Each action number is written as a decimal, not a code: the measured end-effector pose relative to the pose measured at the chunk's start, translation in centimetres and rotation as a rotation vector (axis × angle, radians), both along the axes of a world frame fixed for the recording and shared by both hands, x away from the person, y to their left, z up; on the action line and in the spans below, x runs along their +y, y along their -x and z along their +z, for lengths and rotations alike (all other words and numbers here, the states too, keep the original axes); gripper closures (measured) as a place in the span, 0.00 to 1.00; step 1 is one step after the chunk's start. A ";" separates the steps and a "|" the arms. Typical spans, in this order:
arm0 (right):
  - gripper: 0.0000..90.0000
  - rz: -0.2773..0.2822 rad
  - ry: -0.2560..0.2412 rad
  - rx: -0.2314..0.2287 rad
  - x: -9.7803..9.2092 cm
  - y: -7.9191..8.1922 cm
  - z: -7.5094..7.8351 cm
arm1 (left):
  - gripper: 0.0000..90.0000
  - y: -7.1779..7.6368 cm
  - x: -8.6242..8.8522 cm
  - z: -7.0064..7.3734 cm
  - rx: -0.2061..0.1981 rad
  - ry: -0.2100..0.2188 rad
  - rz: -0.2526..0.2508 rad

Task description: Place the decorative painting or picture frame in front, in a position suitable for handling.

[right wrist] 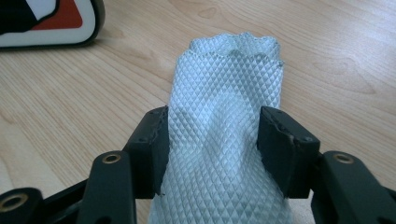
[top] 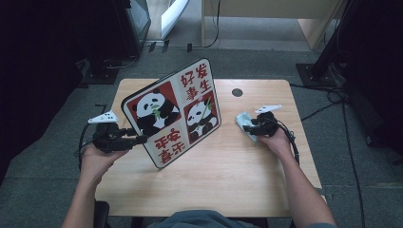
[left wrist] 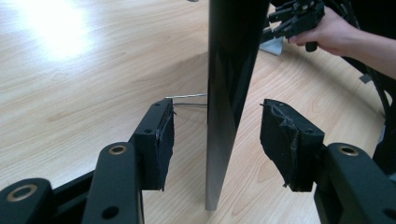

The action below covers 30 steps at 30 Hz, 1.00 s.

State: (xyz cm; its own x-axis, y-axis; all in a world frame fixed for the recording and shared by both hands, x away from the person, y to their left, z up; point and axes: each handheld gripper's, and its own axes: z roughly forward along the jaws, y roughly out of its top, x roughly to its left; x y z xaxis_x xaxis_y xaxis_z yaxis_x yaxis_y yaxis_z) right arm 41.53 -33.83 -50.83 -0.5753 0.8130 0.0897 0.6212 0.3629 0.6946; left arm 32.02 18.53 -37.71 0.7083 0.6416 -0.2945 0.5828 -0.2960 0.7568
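Observation:
A flat board (top: 171,111) printed with pandas and red characters stands tilted on its lower edge on the wooden table (top: 228,166). My left gripper (top: 140,139) is at the board's left edge. In the left gripper view its jaws (left wrist: 217,140) stand open on either side of the dark board edge (left wrist: 229,93), touching neither face. A thin metal wire (left wrist: 187,96) runs out from the board. My right gripper (top: 248,128) rests low on the table, open, with a pale blue waffle-textured cloth (right wrist: 224,93) bunched between its pads. The cloth (top: 243,118) lies right of the board.
A round dark cable hole (top: 237,92) sits near the table's far edge. Bare wood spreads in front of the board toward the person. Dark equipment and cables (top: 332,95) lie on the grey floor around the table. The board's rounded corner (right wrist: 51,23) shows left of the cloth.

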 end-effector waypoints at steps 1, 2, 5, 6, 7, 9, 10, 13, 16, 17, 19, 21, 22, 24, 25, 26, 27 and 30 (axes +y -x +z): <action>0.49 0.002 0.009 -0.008 0.1 0.0 -0.1 | 0.50 0.0 0.0 -0.1 0.001 -0.003 -0.002; 0.49 0.003 0.014 -0.009 0.2 0.1 -0.1 | 0.50 0.0 0.0 -0.2 0.004 -0.003 -0.003; 0.52 0.020 0.044 -0.043 0.2 0.3 -0.3 | 0.50 -0.1 0.1 -0.5 0.019 0.003 -0.007; 0.53 0.019 0.042 -0.049 0.2 0.4 -0.3 | 0.51 -0.1 0.1 -0.5 0.021 0.007 -0.006; 0.53 0.011 0.043 -0.057 0.3 0.5 -0.4 | 0.51 -0.2 0.1 -0.6 0.023 0.006 -0.007; 0.57 0.003 0.040 -0.063 0.3 0.6 -0.5 | 0.51 -0.2 0.2 -0.7 0.020 0.009 -0.006; 0.61 -0.002 0.039 -0.061 0.3 0.6 -0.4 | 0.53 -0.2 0.2 -0.7 0.017 0.010 -0.010; 0.68 -0.004 0.033 -0.058 0.2 0.7 -0.4 | 0.56 -0.2 0.1 -0.7 0.021 0.020 -0.018; 0.76 0.000 0.026 -0.055 0.1 0.7 -0.3 | 0.57 -0.3 0.1 -0.7 0.034 0.025 -0.027; 0.77 -0.004 0.022 -0.048 0.1 0.7 -0.3 | 0.58 -0.3 0.0 -0.7 0.034 0.024 -0.030; 0.80 -0.007 0.012 -0.030 0.0 0.6 -0.2 | 0.60 -0.3 0.0 -0.8 0.031 0.023 -0.039; 0.82 -0.012 -0.006 -0.005 -0.1 0.5 -0.1 | 0.61 -0.4 -0.1 -0.8 0.025 0.023 -0.038; 0.83 -0.014 -0.011 -0.002 -0.1 0.4 -0.1 | 0.62 -0.4 -0.1 -0.9 0.027 0.028 -0.042; 0.84 -0.019 -0.028 0.024 -0.3 0.2 0.1 | 0.63 -0.4 -0.1 -0.9 0.019 0.027 -0.044; 0.85 -0.021 -0.037 0.035 -0.4 0.1 0.2 | 0.64 -0.4 -0.1 -1.0 0.008 0.026 -0.048; 0.85 -0.029 -0.041 0.042 -0.5 0.0 0.3 | 0.65 -0.4 -0.1 -1.0 -0.004 0.020 -0.052; 0.85 -0.034 -0.048 0.050 -0.5 0.0 0.4 | 0.65 -0.4 -0.1 -1.1 -0.006 0.018 -0.052; 0.86 -0.027 -0.043 0.048 -0.4 0.0 0.8 | 0.67 -0.6 0.0 -1.3 0.006 0.026 -0.052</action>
State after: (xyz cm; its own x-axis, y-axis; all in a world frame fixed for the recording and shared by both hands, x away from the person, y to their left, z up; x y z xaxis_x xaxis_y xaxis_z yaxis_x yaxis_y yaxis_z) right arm 41.51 -34.21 -50.01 -0.5476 0.8228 0.1519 0.6630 0.3159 0.6787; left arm 32.58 18.52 -39.05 0.7385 0.5964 -0.3146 0.5717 -0.3064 0.7611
